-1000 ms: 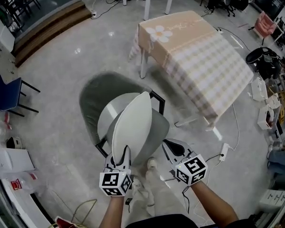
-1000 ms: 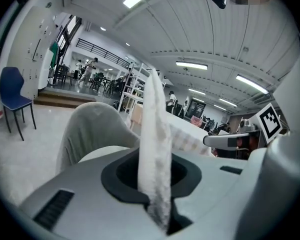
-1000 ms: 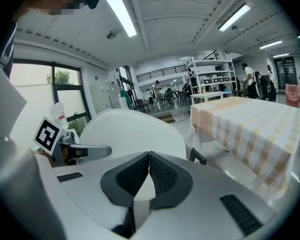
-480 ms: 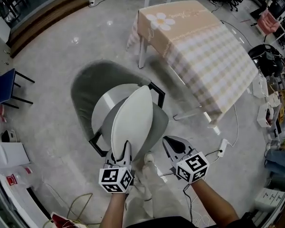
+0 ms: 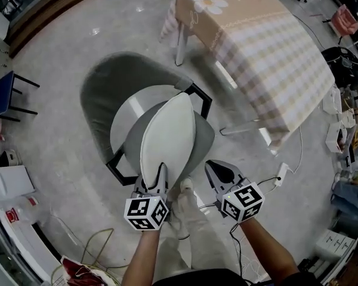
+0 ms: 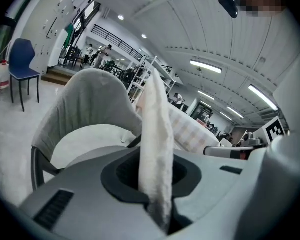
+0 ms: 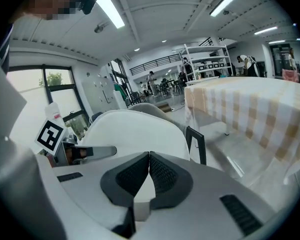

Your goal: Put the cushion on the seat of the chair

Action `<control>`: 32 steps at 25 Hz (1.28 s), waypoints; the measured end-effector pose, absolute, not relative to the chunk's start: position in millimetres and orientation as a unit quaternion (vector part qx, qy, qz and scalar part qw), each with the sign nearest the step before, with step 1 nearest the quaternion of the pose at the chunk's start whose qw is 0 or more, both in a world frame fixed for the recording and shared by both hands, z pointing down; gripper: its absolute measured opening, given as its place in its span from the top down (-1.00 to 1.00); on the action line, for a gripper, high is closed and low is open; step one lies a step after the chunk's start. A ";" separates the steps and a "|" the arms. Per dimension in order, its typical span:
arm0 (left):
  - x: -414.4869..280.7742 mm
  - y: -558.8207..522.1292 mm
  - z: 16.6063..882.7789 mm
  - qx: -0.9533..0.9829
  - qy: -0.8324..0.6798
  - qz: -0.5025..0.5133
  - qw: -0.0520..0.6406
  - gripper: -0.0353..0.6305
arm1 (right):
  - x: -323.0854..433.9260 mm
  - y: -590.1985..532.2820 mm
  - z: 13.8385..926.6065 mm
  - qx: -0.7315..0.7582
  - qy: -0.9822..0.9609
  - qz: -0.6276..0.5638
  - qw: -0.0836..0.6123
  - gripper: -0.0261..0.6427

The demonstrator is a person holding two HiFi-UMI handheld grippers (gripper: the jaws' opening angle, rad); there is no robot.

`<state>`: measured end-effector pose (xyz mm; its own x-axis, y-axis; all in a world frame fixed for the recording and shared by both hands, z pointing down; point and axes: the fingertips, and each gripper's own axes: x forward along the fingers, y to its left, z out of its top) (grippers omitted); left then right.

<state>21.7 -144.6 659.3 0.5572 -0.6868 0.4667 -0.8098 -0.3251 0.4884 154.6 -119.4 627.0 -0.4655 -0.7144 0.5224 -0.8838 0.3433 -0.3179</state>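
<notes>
left gripper point(image 5: 160, 170) jaws pinch the cushion point(image 5: 167, 137) by its near edge over the chair point(image 5: 100, 88); right gripper point(image 5: 213, 168) jaws closed.

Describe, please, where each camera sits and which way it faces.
Head view: on the person's head, facing steeply down at cushion over chair; forearms, left gripper, right gripper show.
Left gripper view: on the left gripper, facing the chair back; jaws clamp the cushion's edge.
Right gripper view: on the right gripper, facing cushion and table; jaws together, empty.
Shared: both gripper views show the cushion.
</notes>
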 end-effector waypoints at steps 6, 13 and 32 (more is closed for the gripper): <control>27.6 -141.2 679.6 0.799 -0.463 0.077 0.376 0.71 | 154.9 -117.7 647.0 0.493 -0.802 0.301 0.150 0.87; 39.4 -140.3 701.2 0.785 -0.464 0.048 0.408 0.71 | 159.6 -116.7 663.4 0.489 -0.800 0.310 0.155 0.87; 23.9 -143.3 747.3 0.746 -0.504 0.014 0.434 0.71 | 158.6 -113.5 709.3 0.472 -0.798 0.339 0.163 0.87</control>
